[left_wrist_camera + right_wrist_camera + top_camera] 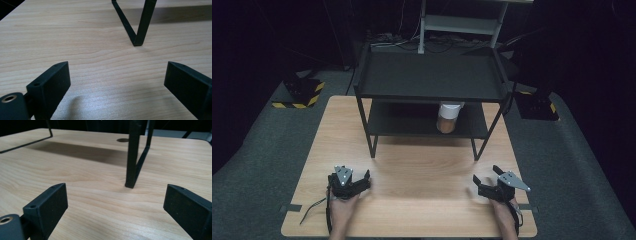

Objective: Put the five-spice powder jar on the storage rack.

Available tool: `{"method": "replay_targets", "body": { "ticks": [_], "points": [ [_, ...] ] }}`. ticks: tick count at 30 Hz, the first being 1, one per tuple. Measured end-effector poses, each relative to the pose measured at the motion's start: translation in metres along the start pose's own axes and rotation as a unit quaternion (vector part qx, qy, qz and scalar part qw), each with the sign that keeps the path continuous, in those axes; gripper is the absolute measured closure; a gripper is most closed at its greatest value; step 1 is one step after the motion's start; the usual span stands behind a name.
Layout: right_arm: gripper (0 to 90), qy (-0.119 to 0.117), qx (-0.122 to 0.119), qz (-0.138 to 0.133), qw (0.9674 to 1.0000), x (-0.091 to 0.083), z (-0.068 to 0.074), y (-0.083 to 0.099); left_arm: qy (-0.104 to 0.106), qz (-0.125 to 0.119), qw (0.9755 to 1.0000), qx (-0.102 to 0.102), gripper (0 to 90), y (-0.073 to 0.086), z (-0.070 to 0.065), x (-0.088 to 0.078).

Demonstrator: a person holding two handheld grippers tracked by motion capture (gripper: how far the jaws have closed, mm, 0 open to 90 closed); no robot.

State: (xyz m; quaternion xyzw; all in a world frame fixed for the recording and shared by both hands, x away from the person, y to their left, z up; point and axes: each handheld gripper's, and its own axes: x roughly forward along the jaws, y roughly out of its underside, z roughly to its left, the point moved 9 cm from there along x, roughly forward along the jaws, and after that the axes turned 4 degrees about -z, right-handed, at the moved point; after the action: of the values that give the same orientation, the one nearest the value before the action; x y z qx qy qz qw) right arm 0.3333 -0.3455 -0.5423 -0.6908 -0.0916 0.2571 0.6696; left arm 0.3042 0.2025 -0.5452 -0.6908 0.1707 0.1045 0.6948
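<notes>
A black two-tier metal rack (429,75) stands at the far half of the wooden table (412,170). On its lower shelf stands a jar (447,117) with a white lid and brownish contents. My left gripper (358,179) rests low over the table near the front left, open and holding nothing. Its own view has my left gripper (117,77) facing the rack's front left leg (138,27). My right gripper (486,176) sits at the front right, also open with nothing in it. From its own camera, my right gripper (116,200) faces the rack's front right leg (132,155).
Grey carpet surrounds the table. Two black blocks with yellow-black striped edges (302,92) (537,106) lie on the floor at the far left and far right. A light metal frame (462,25) with cables stands behind the rack. Bare wood spreads between the two grippers.
</notes>
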Motion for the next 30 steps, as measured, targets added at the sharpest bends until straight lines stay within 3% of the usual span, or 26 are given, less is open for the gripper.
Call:
{"method": "replay_targets", "body": {
  "ticks": [30],
  "points": [
    [5.7,0.004,-0.01,0.008,0.9999,0.0006,0.0025,0.0001,0.001,-0.003,1.0,-0.001,7.0,0.0003,0.0002,-0.0007]
  ]
}}
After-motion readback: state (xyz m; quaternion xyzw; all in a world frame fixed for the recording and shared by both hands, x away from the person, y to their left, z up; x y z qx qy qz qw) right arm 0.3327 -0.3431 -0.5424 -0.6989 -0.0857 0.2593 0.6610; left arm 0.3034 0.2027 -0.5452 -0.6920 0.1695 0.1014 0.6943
